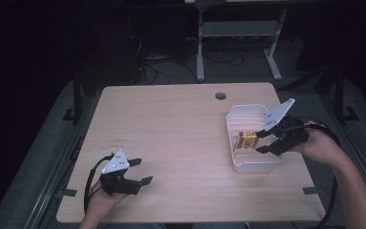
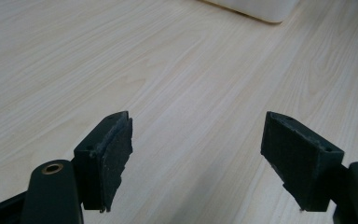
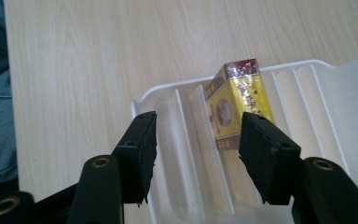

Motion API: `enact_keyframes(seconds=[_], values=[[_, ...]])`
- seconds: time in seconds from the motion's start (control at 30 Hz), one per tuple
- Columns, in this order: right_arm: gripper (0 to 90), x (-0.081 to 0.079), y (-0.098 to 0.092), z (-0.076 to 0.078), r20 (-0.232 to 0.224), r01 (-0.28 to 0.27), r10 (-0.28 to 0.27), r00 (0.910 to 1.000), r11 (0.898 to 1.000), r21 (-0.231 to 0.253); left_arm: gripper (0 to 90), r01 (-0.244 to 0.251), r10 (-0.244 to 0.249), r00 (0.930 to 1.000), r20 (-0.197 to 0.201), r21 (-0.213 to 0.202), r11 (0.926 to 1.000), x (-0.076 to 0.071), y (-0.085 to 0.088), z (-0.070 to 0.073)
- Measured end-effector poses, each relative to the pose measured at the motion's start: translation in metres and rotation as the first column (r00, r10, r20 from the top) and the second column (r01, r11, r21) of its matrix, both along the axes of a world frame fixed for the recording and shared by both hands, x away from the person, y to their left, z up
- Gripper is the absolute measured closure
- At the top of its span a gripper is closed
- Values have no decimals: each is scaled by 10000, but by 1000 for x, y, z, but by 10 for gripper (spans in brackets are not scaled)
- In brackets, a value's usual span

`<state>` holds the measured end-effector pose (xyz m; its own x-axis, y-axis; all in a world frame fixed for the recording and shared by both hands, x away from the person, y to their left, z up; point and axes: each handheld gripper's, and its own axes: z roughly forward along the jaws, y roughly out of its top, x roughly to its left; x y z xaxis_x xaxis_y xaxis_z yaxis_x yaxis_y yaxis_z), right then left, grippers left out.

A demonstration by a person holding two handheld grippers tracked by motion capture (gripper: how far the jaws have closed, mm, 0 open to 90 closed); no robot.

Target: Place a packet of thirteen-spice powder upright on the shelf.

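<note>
A small yellow box with a dark red end [image 1: 247, 141] [image 3: 237, 103] lies in a white ribbed tray [image 1: 236, 162] [image 3: 158, 93] at the table's right side. My right gripper [image 1: 264, 141] [image 3: 198, 156] hovers open over the tray, its jaws apart just short of the box and not touching it. My left gripper [image 1: 141, 171] [image 2: 196, 158] rests open near the table's front left, with only bare wood between its pads.
The light wooden table [image 1: 171, 124] has a round cable hole [image 1: 220, 96] near its far edge. The tray's corner [image 2: 256, 9] shows far ahead in the left gripper view. Desk legs and cables stand on the dark floor beyond the table.
</note>
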<state>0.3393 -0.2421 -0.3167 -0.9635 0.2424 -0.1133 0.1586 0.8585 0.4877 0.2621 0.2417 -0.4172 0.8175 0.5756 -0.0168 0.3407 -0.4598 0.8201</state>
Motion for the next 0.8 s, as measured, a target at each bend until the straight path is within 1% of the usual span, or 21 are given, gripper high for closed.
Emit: enact_keyframes(seconds=[0.03,0.13,0.2,0.27,0.33,0.37,0.43,0.47,0.53,0.63,0.8], values=[[449,-5,-2,-1,-4,60,-60,10000,9999,117,237,1,-1,10000,5,-14,10000,0,0,0],[444,-9,-3,-3,-5,62,-62,10000,9998,184,236,-11,11,10000,4,-23,10000,0,1,0],[434,-18,-4,-6,5,128,-128,9999,9994,311,236,-7,7,10000,-3,-27,10000,0,1,1],[420,-23,-4,-7,116,143,-147,9998,9994,319,235,-6,6,10000,-19,-35,10000,0,0,0],[410,-26,-4,-8,128,200,-205,9997,9992,357,235,8,-8,10000,-17,-36,10000,0,0,0],[406,-32,-3,-9,120,161,-167,9998,9987,477,235,20,-20,10000,-14,-30,10000,0,0,0],[404,-34,-2,-9,106,177,-183,9998,9985,516,235,23,-23,10000,-18,-22,10000,0,0,0],[399,-40,1,-11,105,134,-140,9998,9981,597,235,24,-24,10000,-5,-23,10000,-1,-1,0],[398,-42,2,-12,116,58,-65,9999,9979,639,234,26,-26,10000,-9,-33,10000,-1,-1,0],[376,-51,10,-17,14,-23,22,10000,9964,850,233,21,-21,10000,-8,-41,10000,-1,0,1],[355,-57,19,-24,-70,-163,170,9998,9953,960,233,45,-45,10000,-4,-11,10000,-1,0,1]])
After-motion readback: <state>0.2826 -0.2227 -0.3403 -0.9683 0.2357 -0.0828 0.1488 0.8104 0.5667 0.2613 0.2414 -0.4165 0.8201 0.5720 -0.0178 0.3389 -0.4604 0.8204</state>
